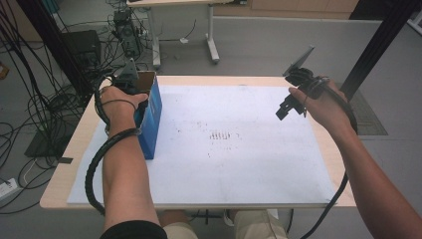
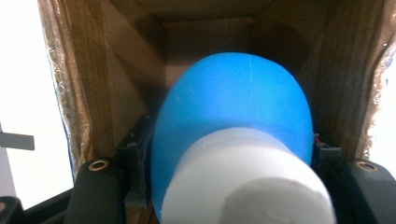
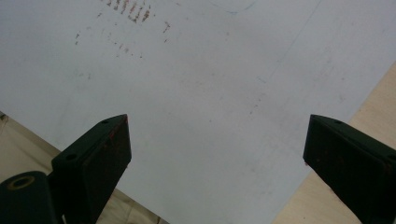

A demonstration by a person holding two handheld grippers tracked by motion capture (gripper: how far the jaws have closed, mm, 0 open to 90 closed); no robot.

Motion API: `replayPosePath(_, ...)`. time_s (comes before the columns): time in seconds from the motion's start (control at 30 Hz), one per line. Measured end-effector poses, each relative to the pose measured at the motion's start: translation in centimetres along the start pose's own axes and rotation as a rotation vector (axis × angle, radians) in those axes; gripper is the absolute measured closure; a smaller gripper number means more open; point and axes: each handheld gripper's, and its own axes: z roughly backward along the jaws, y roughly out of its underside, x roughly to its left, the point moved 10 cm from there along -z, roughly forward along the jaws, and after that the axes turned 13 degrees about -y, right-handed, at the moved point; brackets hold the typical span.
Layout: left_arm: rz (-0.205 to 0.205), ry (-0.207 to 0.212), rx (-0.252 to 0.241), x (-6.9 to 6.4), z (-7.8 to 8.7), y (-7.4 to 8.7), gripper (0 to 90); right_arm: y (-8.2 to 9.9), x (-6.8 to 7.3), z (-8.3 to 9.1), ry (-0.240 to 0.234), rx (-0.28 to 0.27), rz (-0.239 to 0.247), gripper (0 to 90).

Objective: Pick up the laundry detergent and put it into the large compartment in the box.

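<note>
Left gripper (image 2: 224,186) fingers clamp the blue plastic bottle with white cap (image 2: 233,126) inside the open blue cardboard box (image 1: 149,117). Advise lowering it centred between the box walls. Right gripper (image 3: 215,149) fingers stand wide, empty.

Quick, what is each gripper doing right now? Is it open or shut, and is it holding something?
Left gripper: shut on the blue bottle, inside the cardboard box.
Right gripper: open, holding nothing, above the white sheet.

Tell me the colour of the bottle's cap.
White cap on a blue bottle; clearest in the left gripper view.
</note>
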Motion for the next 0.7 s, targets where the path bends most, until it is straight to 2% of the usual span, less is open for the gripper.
replayPosePath(0.7, -0.003, -0.001, -0.006, 0.0, -0.01, 0.03, 36.3, 0.11, -0.05, 0.13, 0.001, 0.004, 0.0, 7.7)
